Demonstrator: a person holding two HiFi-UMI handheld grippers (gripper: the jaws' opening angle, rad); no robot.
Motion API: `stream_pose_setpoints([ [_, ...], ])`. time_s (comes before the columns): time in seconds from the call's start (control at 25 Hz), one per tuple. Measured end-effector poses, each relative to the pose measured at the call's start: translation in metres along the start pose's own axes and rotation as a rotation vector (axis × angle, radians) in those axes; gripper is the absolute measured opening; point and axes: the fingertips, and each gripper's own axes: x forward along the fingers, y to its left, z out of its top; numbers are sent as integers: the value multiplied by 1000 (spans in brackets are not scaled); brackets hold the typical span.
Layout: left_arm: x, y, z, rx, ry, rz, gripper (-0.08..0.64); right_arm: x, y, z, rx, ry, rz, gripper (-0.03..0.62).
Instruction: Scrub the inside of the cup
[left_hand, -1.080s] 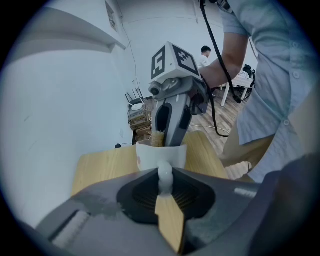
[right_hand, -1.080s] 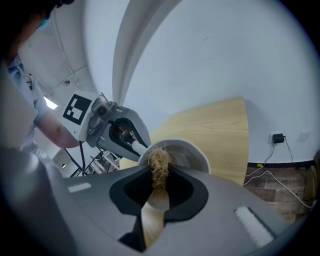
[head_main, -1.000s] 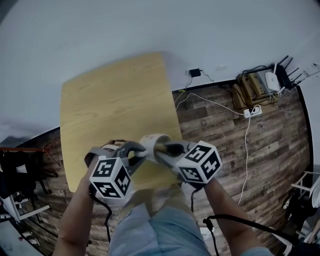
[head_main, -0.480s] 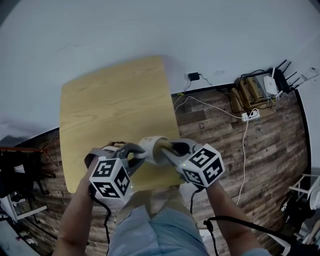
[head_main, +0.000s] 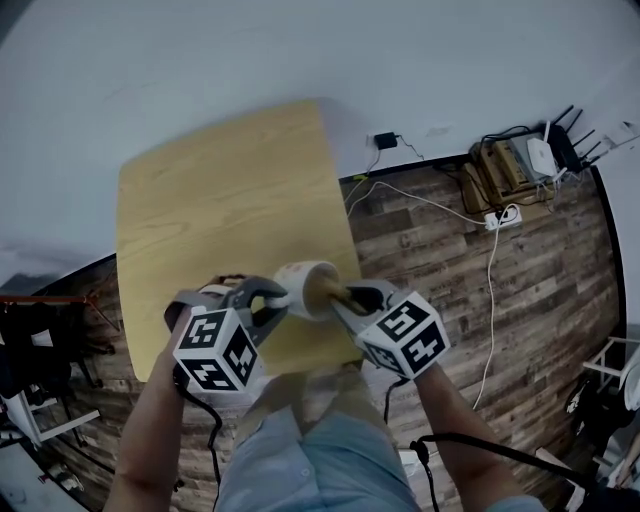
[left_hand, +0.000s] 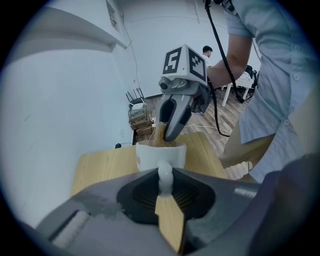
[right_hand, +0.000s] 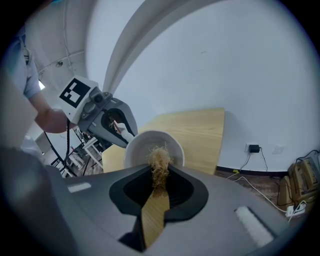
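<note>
2 grippers: left gripper (head_main: 268, 300) clenched on the cup's handle (left_hand: 165, 175); right gripper (head_main: 345, 298) clenched on a fibre scrubber (right_hand: 160, 162).
Cup (head_main: 305, 285): just ahead of the right jaws, above the table (head_main: 220, 200), its rim around the scrubber.
Cup risk: a hard push could twist it on its thin handle.
Cup axis: tilted, mouth toward the right gripper.
Scrubber risk: fibres may slip out of the jaws.

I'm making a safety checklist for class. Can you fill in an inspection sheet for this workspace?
Surface: yellow wooden table.
Job's things: white cup held above the table; brush bristles in its mouth.
Clutter: nothing seen.
Grippers: left gripper shut on the cup's handle; right gripper shut on the brush.
Cables: white cable crosses the floor to a power strip.
Surroundings: plank floor, white wall.
</note>
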Motion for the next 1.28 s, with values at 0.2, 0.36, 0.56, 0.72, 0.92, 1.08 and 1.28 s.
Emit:
stream_pose_setpoints([
  [0.2,1,0,0,-1,4,0,72,3,9,-4,48,-9,27,57],
  [0.36,1,-1,1,2,8,0,72,6,24,-2,61,-9,83,58],
  [0.56,3,-2,2,12,17,-6,72,5,34,18,31,-48,137,58],
  [0.72,2,-2,4,25,25,-10,72,-1,26,31,-23,-57,106,57],
  [0.92,2,-1,3,27,23,-17,72,-5,16,38,-88,-59,74,57],
  [1.08,1,-1,3,27,16,-15,71,-7,4,38,-91,-71,58,58],
  [1.28,2,-1,1,21,9,-12,72,-7,-7,30,-103,-72,28,58],
])
